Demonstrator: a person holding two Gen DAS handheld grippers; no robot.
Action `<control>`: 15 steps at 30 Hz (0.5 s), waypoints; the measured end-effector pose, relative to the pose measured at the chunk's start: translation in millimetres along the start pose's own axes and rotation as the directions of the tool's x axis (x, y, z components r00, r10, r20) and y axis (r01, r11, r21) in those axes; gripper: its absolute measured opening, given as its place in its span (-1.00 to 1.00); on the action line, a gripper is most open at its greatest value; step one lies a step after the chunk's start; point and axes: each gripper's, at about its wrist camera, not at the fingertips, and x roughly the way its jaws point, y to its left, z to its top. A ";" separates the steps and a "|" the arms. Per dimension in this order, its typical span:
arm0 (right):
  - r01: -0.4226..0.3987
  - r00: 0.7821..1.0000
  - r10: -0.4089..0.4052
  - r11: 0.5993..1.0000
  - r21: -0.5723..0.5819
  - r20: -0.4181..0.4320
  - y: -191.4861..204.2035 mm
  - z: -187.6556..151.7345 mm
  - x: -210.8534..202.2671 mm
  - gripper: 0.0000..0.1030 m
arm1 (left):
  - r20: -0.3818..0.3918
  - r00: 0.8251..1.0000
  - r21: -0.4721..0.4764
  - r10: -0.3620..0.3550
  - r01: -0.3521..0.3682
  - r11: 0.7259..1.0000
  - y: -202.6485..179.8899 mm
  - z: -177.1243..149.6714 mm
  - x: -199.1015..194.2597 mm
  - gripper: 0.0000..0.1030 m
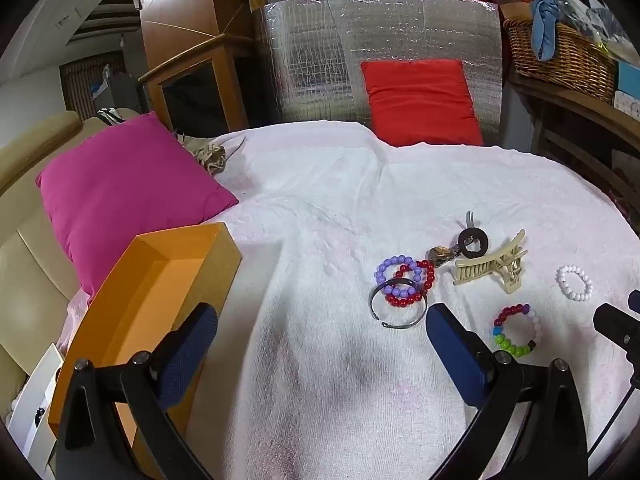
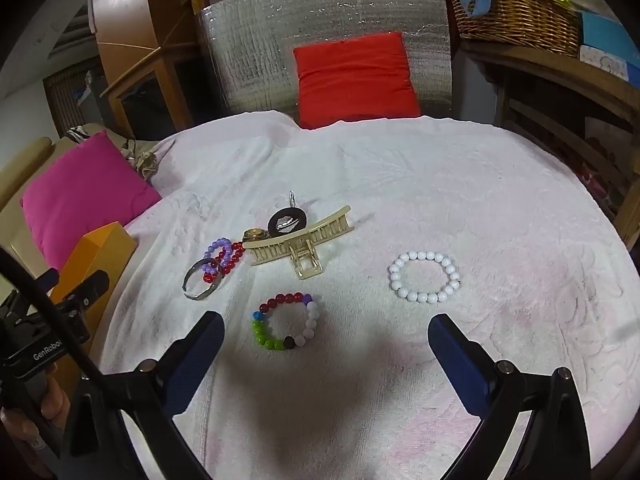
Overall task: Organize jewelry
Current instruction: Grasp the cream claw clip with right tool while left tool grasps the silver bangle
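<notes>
While you hold both tools tilted down over the white towel (image 2: pixel 400 184), neither has anything between its fingers. Far to your left sits the orange box (image 1: pixel 160 280), open-topped, at the towel's left edge just beside the pink cushion (image 1: pixel 120 184). Your left gripper (image 1: pixel 320 344) stands wide apart, its left finger in front of the box, its right finger just short of the silver bangle (image 1: pixel 396 306).

That bangle overlaps a purple bead bracelet (image 1: pixel 394 276) and a red bead bracelet (image 1: pixel 416 284), all three touching in one small heap. Just beyond them lies a gold-coloured watch (image 1: pixel 440 255), with a dark ring-shaped piece (image 1: pixel 473 243) leaning against the cream hair claw clip (image 2: pixel 300 246). What the dark piece is, you cannot tell from here.

Nearer to you, the multicoloured bead bracelet (image 2: pixel 286 322) lies flat on its own, between the spread fingers of your right gripper (image 2: pixel 326 344) and closer to the left one. That gripper is also fully spread and touches nothing. Further right, the white bead bracelet (image 2: pixel 424 277) lies alone, well apart from the heap.
</notes>
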 end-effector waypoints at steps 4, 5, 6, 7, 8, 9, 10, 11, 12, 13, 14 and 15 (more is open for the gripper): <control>-0.004 1.000 0.004 1.000 0.008 -0.007 -0.7 -0.9 0.8 1.00 | -0.002 1.000 0.004 0.004 -0.004 1.000 -2.4 -2.1 6.0 1.00; -0.005 1.000 0.005 1.000 0.008 -0.008 -0.9 -1.0 1.0 1.00 | -0.005 1.000 0.004 0.006 -0.006 1.000 -4.8 -0.1 7.7 1.00; -0.006 1.000 0.006 1.000 0.009 -0.009 -1.2 -1.1 1.0 1.00 | -0.005 1.000 0.004 0.006 -0.006 1.000 -5.4 0.1 8.7 1.00; -0.006 1.000 0.006 1.000 0.009 -0.009 -1.5 -1.2 0.9 1.00 | -0.006 1.000 0.004 0.005 -0.005 1.000 -5.5 -0.7 9.7 1.00; -0.008 1.000 0.008 1.000 0.010 -0.010 -0.4 0.1 1.3 1.00 | -0.008 1.000 0.004 0.005 -0.005 1.000 -5.9 0.8 10.8 1.00; -0.008 1.000 0.008 1.000 0.009 -0.010 -0.2 0.3 1.0 1.00 | -0.007 1.000 0.005 0.006 -0.006 1.000 -6.1 0.1 11.6 1.00; -0.005 1.000 0.005 1.000 0.008 -0.009 0.3 0.0 0.8 1.00 | -0.008 1.000 0.004 0.005 -0.005 1.000 -5.7 0.6 11.2 1.00; -0.004 1.000 0.004 1.000 0.006 -0.007 1.0 -0.2 3.0 1.00 | -0.010 1.000 0.004 0.005 -0.005 1.000 -6.3 1.7 12.0 1.00; -0.002 1.000 0.002 1.000 0.005 -0.006 1.4 -0.1 3.3 1.00 | -0.011 1.000 0.005 0.005 -0.005 1.000 -6.5 1.8 12.8 1.00; -0.003 1.000 0.003 1.000 0.002 -0.003 0.5 -0.5 3.6 1.00 | -0.010 1.000 0.006 0.006 -0.006 1.000 -6.4 1.6 13.0 1.00; -0.002 1.000 0.002 1.000 0.002 -0.001 0.4 -0.5 3.5 1.00 | -0.011 1.000 0.005 0.006 -0.006 1.000 -5.9 1.9 12.7 1.00; -0.002 1.000 0.002 1.000 0.002 -0.002 0.5 -0.2 3.4 1.00 | -0.011 1.000 0.004 0.004 -0.004 1.000 -5.6 2.1 12.7 1.00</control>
